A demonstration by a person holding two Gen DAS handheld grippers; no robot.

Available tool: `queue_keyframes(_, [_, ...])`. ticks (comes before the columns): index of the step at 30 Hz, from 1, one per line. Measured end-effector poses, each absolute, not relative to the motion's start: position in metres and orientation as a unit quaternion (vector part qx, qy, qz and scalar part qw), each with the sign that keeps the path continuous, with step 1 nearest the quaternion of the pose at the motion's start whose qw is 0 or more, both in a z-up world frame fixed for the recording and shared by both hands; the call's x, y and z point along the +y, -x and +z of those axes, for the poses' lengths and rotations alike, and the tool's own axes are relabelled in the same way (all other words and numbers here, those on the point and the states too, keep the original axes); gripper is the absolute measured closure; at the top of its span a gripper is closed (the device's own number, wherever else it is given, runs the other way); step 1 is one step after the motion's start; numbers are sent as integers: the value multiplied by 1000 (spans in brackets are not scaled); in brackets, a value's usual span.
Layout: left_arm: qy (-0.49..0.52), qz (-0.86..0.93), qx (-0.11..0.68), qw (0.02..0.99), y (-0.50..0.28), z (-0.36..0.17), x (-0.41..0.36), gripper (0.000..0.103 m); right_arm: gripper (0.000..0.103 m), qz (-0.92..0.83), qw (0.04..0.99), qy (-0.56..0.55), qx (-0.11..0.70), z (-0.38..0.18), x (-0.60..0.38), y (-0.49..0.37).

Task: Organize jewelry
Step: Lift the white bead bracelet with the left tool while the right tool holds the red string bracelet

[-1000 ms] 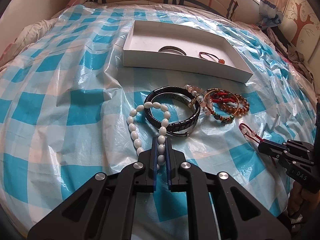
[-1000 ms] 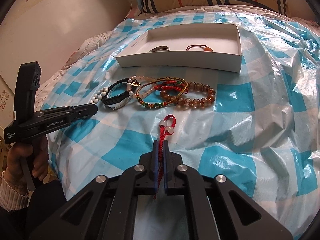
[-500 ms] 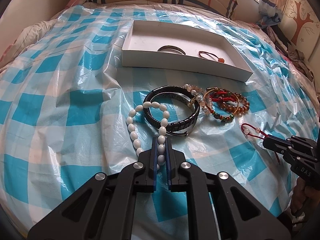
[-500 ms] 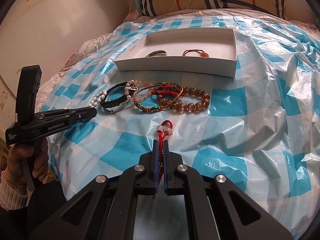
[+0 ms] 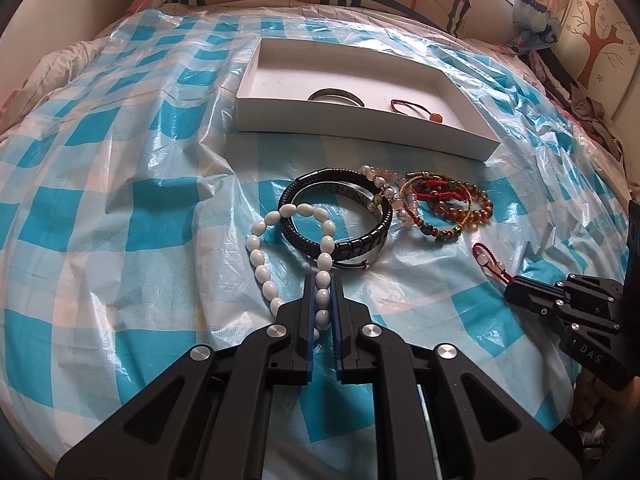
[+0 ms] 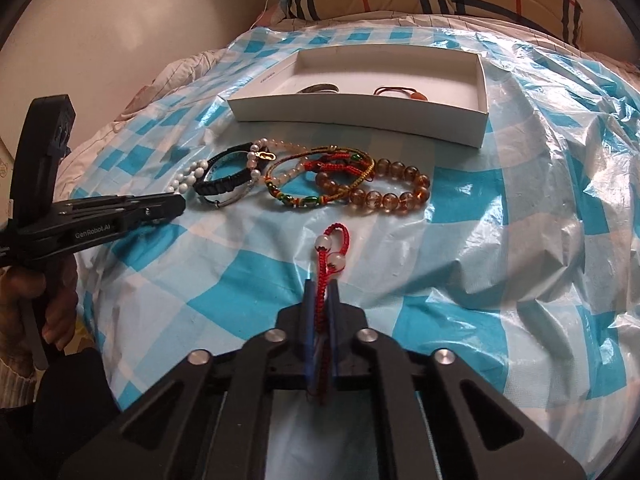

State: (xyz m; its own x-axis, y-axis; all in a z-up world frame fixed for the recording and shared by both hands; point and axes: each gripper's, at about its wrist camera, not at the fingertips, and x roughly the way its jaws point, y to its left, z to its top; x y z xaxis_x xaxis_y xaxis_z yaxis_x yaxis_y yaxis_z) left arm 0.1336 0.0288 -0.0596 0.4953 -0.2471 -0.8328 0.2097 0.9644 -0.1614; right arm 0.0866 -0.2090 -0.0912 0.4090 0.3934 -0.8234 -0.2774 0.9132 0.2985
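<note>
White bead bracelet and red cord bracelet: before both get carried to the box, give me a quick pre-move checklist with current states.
1. Left gripper shut on white bead bracelet: ok.
2. Right gripper shut on red cord bracelet: ok.
3. White bead bracelet free of the black bracelet: not ok, its loop overlaps it.
4. Red cord bracelet apart from the pile: ok.
5. White box has bare floor: ok.
6. Grip firm enough for lifting: cannot tell.
</note>
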Motion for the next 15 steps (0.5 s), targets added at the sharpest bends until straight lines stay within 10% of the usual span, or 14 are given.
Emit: queue_keyframes(15, [24, -156, 465, 871, -122, -31, 15, 96, 98, 209, 854, -112, 463, -59, -229, -77])
